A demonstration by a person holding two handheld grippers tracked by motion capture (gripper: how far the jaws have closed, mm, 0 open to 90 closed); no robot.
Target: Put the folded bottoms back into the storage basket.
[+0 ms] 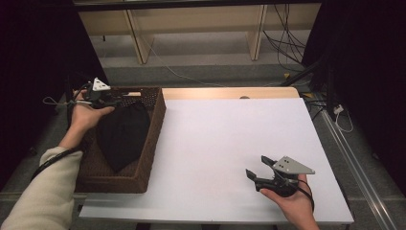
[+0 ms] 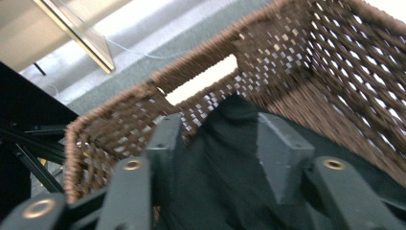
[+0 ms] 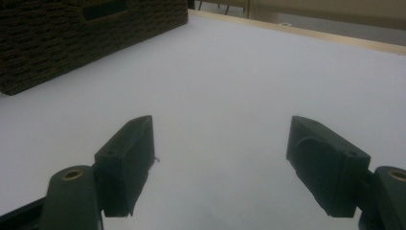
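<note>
Grey floor, pale wooden shelving, black cables beyond white table.

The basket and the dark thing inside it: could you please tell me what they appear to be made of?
The basket looks like woven wicker or rattan, dark brown and matte: open weave lets light through its walls. The dark thing seems to be soft black cloth, matte, lying limp and creased; the fibre cannot be told.
</note>
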